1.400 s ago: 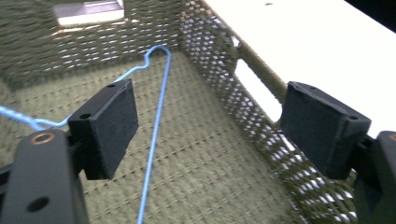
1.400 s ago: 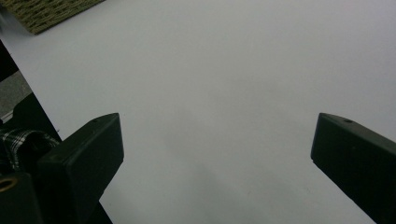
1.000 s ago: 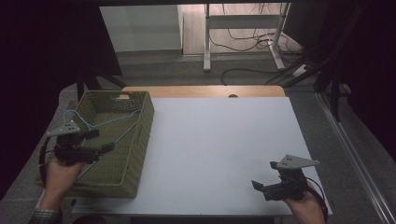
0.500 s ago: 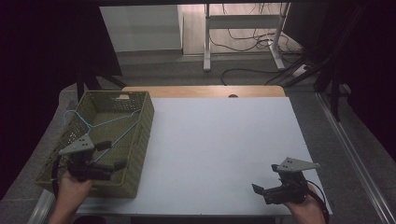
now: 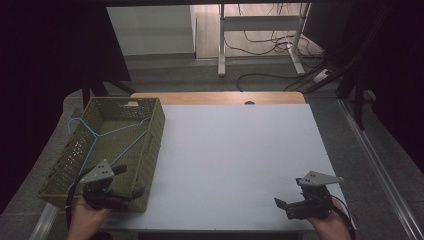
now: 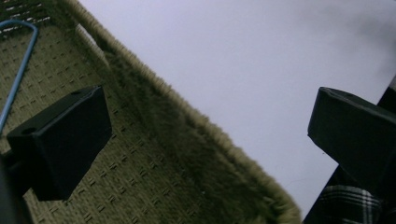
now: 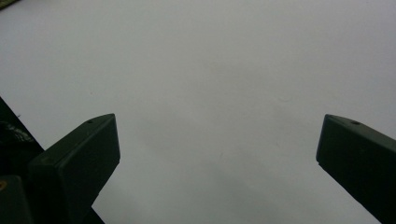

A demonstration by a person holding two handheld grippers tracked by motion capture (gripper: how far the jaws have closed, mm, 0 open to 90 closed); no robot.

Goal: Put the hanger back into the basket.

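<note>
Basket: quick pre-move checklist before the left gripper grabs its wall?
1. Left gripper open: ok, fingers wide apart.
2. Fingers straddle the basket wall: ok, rim runs between them, one finger inside, one outside.
3. Hanger clear of the grasp: ok, its blue wire lies beside the inner finger, not in the gap.
4. Right gripper out of the way: ok, open over bare table.
5. Finger depth below the rim: cannot tell.

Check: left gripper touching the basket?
Cannot tell. In the left gripper view the open jaws straddle the basket rim, but depth is unclear. In the high view the left gripper overlaps the basket's near wall, with no plain gap or contact.
</note>
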